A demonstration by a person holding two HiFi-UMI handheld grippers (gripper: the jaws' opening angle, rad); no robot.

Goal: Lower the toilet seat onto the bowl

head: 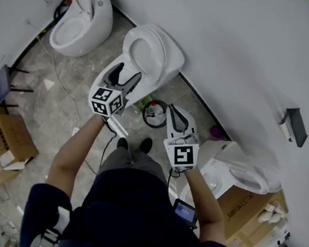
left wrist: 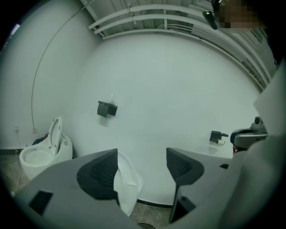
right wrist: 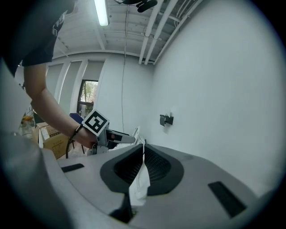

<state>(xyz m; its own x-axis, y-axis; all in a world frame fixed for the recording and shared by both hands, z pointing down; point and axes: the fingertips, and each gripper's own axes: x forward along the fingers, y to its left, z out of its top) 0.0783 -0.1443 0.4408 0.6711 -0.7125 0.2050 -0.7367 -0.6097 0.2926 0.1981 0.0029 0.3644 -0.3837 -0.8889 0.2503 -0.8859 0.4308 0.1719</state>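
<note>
Toilet seat [left wrist: 126, 190]: glossy white, curved oval, standing raised beside the smooth white wall [head: 259, 49], at 12 o'clock of the left gripper [head: 126, 75]. That gripper's grey jaws were wide apart and held nothing. Right gripper [head: 172, 110]: at 4 o'clock of the seat, ribbed black jaws closed to a slit.

The person wears a dark navy short-sleeved top [head: 128, 215] with white print on both sleeves, grey trousers [head: 132, 160] and black shoes [head: 123, 143]. A dark band [right wrist: 75, 130] circles the left wrist. The left gripper [head: 124, 75] and right gripper [head: 172, 110] are pale grey, each with 2 jaws lined with black ribbed pads and 1 cube of black-and-white square markers. A thin black cable [head: 106, 144] runs from the left one.
</note>
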